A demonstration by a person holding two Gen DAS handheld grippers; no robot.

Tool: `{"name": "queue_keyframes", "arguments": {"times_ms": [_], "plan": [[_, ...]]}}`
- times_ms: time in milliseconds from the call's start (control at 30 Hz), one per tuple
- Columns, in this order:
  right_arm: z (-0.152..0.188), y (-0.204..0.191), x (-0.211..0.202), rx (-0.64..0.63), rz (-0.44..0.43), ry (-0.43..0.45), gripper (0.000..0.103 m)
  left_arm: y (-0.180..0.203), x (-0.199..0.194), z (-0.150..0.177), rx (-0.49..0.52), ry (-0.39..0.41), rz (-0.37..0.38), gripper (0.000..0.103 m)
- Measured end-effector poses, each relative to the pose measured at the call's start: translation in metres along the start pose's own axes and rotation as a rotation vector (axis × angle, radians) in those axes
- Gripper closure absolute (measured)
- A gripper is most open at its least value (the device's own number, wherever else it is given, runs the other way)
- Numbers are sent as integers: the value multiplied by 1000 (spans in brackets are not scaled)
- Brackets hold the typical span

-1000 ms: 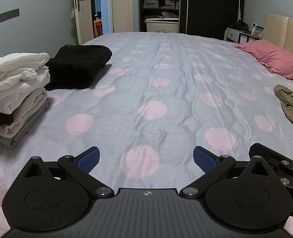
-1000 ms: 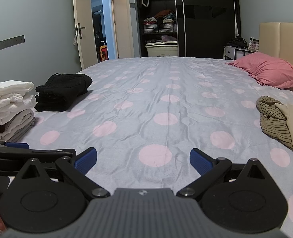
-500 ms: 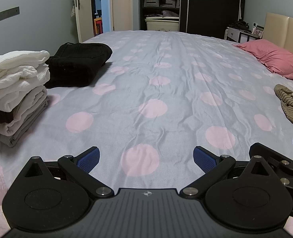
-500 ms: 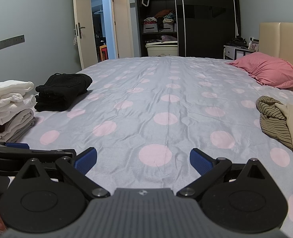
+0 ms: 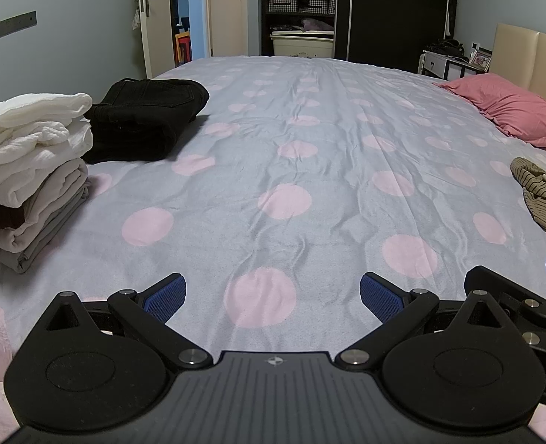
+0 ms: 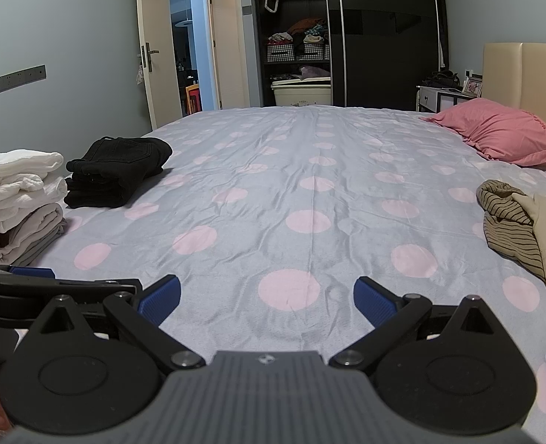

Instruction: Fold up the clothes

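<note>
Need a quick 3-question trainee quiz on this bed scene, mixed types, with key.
1. True or false: the left gripper has its jaws shut on cloth.
2. Which clothes lie unfolded? A) black folded garment B) striped garment C) white and grey folded stack
3. Fill in: the pink pillow lies at the bed's far ____ side, seen from the right gripper.

Key: 1 false, both grippers are open and empty; 2 B; 3 right.
</note>
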State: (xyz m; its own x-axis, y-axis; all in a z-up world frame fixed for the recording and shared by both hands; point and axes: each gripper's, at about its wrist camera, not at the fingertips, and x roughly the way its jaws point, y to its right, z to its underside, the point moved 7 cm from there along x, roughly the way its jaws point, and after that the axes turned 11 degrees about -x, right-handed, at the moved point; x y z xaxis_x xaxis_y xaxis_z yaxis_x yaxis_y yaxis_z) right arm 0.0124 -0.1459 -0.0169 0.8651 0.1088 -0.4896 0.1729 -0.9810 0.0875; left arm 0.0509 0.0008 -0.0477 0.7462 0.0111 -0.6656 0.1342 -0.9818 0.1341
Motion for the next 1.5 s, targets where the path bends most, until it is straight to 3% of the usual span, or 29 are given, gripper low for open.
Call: {"name": "queue_keyframes", "arguments": {"times_ms": [1500], "plan": [[1,1,0,-6,7,-20,2,2,0,3,2,-13,-8,0]]}}
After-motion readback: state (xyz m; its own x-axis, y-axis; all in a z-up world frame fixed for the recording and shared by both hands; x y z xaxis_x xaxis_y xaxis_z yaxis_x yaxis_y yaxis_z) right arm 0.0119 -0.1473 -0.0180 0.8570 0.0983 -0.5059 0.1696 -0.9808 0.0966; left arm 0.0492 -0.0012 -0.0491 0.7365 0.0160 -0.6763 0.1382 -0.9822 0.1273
